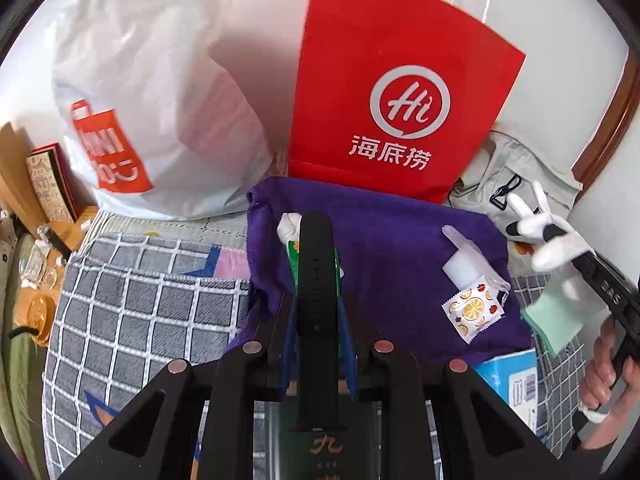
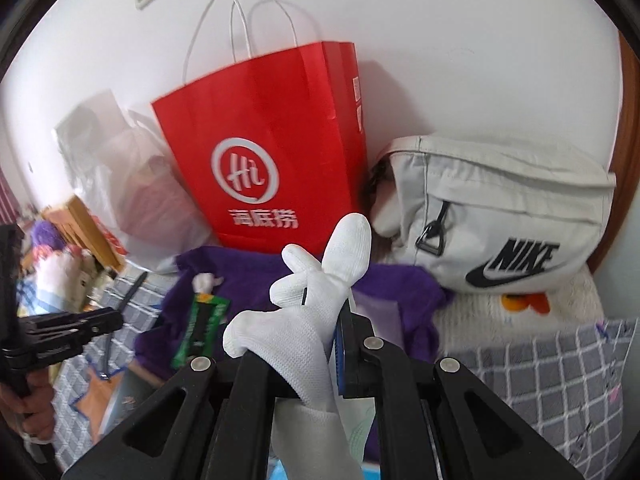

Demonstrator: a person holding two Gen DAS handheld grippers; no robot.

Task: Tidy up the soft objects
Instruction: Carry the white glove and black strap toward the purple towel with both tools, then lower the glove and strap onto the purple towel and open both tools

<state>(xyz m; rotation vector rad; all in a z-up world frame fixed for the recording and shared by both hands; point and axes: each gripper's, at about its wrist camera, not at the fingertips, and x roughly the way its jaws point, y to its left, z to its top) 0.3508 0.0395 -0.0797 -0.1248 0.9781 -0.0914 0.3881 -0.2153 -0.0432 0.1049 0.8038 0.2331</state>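
Left gripper (image 1: 316,312): jaws closed on a black strap (image 1: 316,264), which stands up between the fingers and runs forward over the purple towel (image 1: 392,236). Just behind the strap, a green packet (image 1: 295,258) lies on the towel with a white wad (image 1: 289,224) at its far end.

Right gripper (image 2: 320,344): jaws clamped on a white glove (image 2: 316,300). The glove's fingers poke up and forward past the fingertips; its cuff hangs down under the gripper. From the left wrist view the same glove (image 1: 540,236) shows at the right edge, held above the towel's right side, with a pale green cloth (image 1: 554,320) just below it.

On the towel's right half: a small clear bottle with a white label (image 1: 466,264), and touching it a square sachet printed with orange slices (image 1: 474,310).

Behind the towel, against the white wall: a red paper bag (image 2: 264,152) with white cord handles, standing upright. To its left a white plastic bag (image 1: 152,92); to its right a pale grey bag with a black logo (image 2: 500,216), lying on its side.

Everything rests on a grey checked bedcover (image 1: 140,312). A blue-and-white pack (image 1: 516,384) lies at the towel's near right corner.
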